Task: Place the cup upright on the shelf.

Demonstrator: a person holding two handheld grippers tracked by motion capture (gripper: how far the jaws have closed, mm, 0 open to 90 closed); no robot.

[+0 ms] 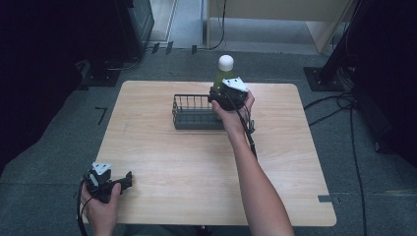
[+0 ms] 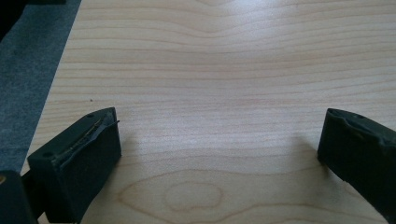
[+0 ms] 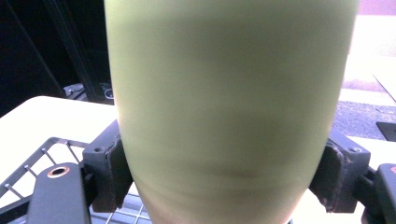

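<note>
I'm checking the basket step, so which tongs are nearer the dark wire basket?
Right. The right tongs, gripping the green white-capped bottle, hover at the dark wire basket's right end. The left tongs rest open near the wooden table's front left corner, well apart from it.

A lab or recording studio: a bare light-wood square table [image 1: 196, 167] stands on grey carpet, ringed by black curtains, black equipment stands [image 1: 339, 59] and loose black cables [image 1: 354, 147] beside the table.
</note>
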